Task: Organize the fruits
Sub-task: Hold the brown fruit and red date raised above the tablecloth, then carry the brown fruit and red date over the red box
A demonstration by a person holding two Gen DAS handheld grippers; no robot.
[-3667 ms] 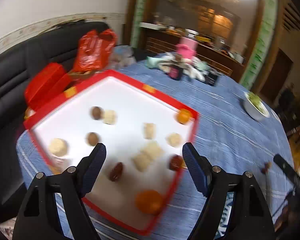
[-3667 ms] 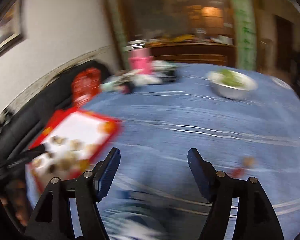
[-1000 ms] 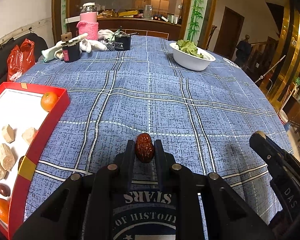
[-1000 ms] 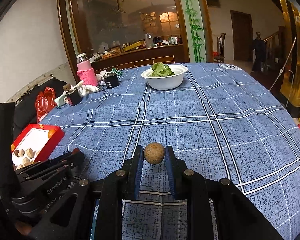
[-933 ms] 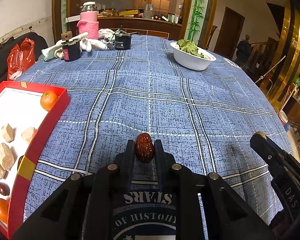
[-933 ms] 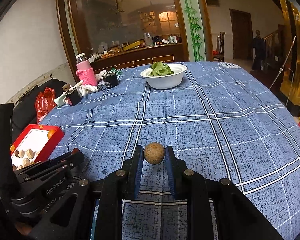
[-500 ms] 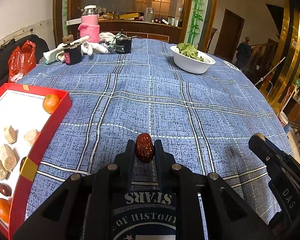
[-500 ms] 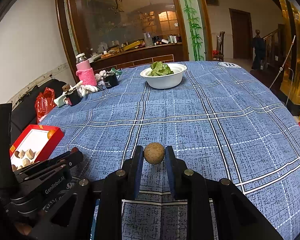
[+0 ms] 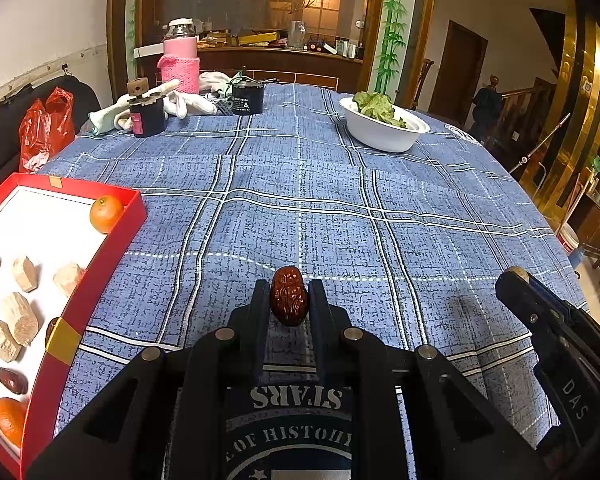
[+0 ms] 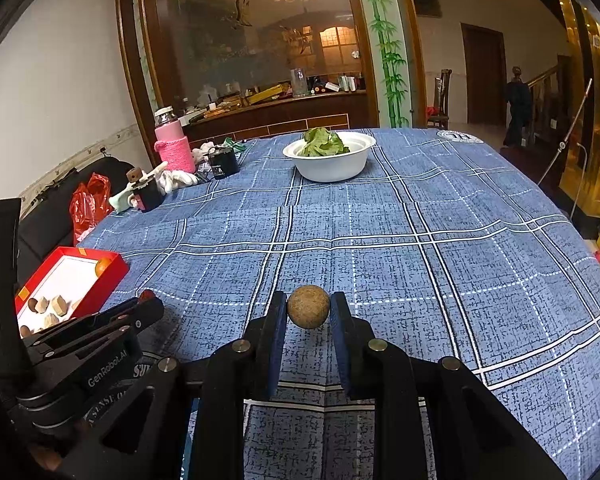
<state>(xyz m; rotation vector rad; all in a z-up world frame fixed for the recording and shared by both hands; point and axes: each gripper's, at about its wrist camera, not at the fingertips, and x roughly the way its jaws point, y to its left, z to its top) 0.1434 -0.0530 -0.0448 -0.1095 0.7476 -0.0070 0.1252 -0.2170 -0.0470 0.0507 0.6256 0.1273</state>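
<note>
Looking from the far left of my left wrist view, I see the red tray (image 9: pixel 112 240) lying at the worktop's left edge on the blue checked cloth (image 9: pixel 340 216), its white floor carrying an orange (image 9: pixel 106 208) in the far corner, several pale tan chunks (image 9: pixel 20 316), a dark red date (image 9: pixel 13 381) and a second orange (image 9: pixel 10 420) at the near edge. Behind the tray a red plastic bag (image 9: pixel 44 128) sits on a dark sofa, and further along the back of the worktop stand a dark jar (image 9: pixel 147 118), a pink bottle (image 9: pixel 180 62) and a black tin (image 9: pixel 247 98). In the middle of the view my left gripper (image 9: pixel 289 300) has its jaws closed on a wrinkled red jujube (image 9: pixel 289 295), pinched upright between them above the cloth. Right of centre, far back, a white bowl (image 9: pixel 384 136) holds green leaves. At the right edge I see the side of my right gripper (image 10: pixel 308 308); in its own camera its jaws are clamped on a round brown fruit (image 10: pixel 308 306), held clear above the cloth, with the tray well off to its left and the bowl straight ahead in the distance.
</note>
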